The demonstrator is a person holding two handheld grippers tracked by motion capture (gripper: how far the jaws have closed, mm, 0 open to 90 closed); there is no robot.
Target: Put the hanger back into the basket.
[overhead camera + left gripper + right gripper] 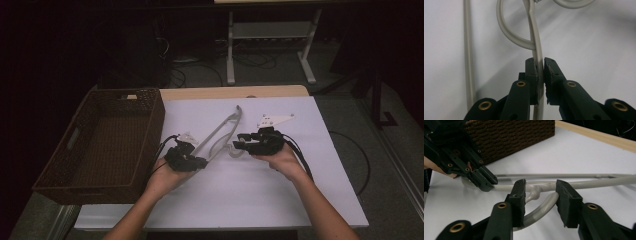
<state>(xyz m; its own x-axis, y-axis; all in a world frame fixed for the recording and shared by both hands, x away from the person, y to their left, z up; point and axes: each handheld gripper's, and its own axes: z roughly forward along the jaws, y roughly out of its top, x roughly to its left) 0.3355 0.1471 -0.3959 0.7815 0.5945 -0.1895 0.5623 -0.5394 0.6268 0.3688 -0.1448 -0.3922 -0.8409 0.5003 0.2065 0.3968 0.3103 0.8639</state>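
The left claw [541,75] is clamped on a thin grey arm of a plastic hanger [537,47], which runs straight up between the pads (both worn at their edges). A grey loop curls left over the white surface [599,50].

Dim room, grey floor [280,70], white-legged table [270,30] beyond, trailing cables [250,60].

No readable text, label, brand or number anywhere.
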